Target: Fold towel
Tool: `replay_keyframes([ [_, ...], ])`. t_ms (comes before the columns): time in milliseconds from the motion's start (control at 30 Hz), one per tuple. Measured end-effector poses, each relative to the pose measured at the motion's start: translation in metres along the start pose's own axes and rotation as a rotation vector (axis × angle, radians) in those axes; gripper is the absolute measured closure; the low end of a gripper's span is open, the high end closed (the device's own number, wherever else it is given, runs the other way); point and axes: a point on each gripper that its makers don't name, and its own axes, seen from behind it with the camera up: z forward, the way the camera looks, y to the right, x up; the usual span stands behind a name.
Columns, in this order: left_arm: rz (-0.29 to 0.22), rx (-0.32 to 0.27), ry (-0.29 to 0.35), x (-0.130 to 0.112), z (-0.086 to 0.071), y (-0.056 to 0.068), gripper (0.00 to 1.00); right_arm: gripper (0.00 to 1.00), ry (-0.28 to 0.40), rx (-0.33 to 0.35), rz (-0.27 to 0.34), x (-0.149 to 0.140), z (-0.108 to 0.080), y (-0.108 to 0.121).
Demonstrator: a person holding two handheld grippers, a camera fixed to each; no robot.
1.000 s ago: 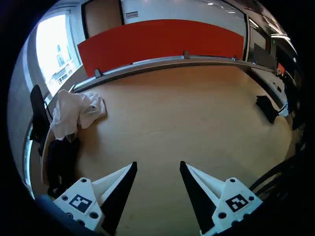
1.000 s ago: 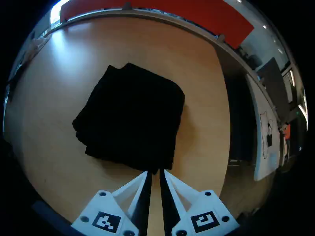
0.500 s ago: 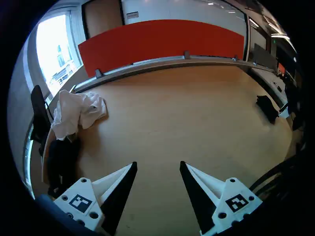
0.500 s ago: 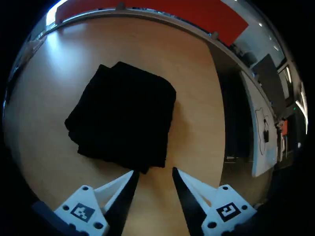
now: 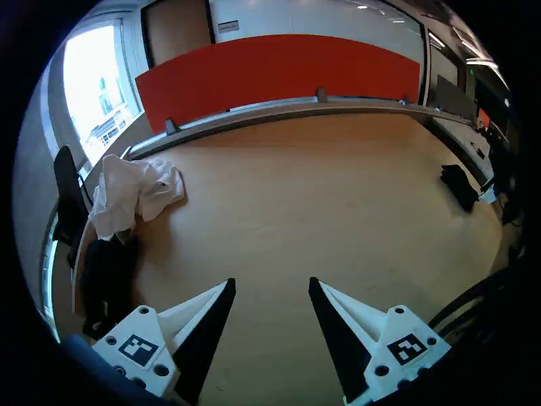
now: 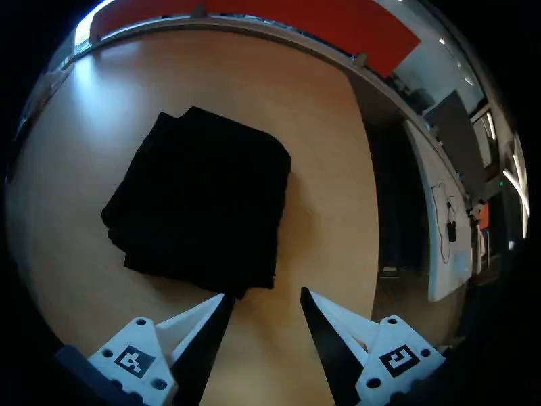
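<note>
Your right gripper (image 6: 265, 318) is released, its two fingers spread wide with bare desk (image 6: 324, 169) between them. The towel (image 6: 196, 210) lies folded into a thick black square, flat on the desk, well to your side of the red partition (image 6: 324, 20) that runs along the desk's far edge. The towel's corner farthest from that partition sits just beside the tip of one finger; you cannot tell from the right gripper view whether they touch. Neither finger presses on the cloth.

Your left gripper (image 5: 270, 304) is also released, fingers wide apart over bare desk, pointing toward the red partition (image 5: 277, 71). Near the partition's window end, a crumpled white cloth (image 5: 135, 193) is heaped at the desk's edge, with a black chair (image 5: 67, 203) just beyond it and the bright window (image 5: 95, 88) behind. Toward the partition's other end, a small dark item (image 5: 460, 186) rests on the desk, too far off to make out.
</note>
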Motion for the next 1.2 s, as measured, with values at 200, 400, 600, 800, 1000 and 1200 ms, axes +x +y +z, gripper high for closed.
replay_keyframes([
  [200, -0.001, 0.002, 0.004, 0.001, -0.001, -0.002, 0.2, 0.25, 0.003, -0.001, 0.013, 0.001, -0.002, -0.001],
  [400, -0.001, 0.002, 0.008, 0.002, -0.001, -0.004, 0.2, 0.22, 0.013, 0.004, 0.022, 0.0, -0.008, -0.003],
  [600, -0.009, -0.002, 0.017, 0.004, -0.001, -0.004, 0.2, 0.0, 0.053, 0.011, 0.051, 0.008, -0.02, -0.005],
  [800, -0.017, -0.009, 0.03, 0.008, -0.002, -0.003, 0.2, 0.0, 0.086, 0.017, 0.077, 0.018, -0.03, -0.007],
  [1000, -0.022, -0.012, 0.039, 0.009, -0.004, -0.003, 0.2, 0.0, 0.124, 0.021, 0.098, 0.028, -0.042, -0.012],
  [1200, -0.026, -0.012, 0.05, 0.012, -0.005, -0.004, 0.2, 0.0, 0.193, 0.018, 0.141, 0.046, -0.056, -0.016],
])
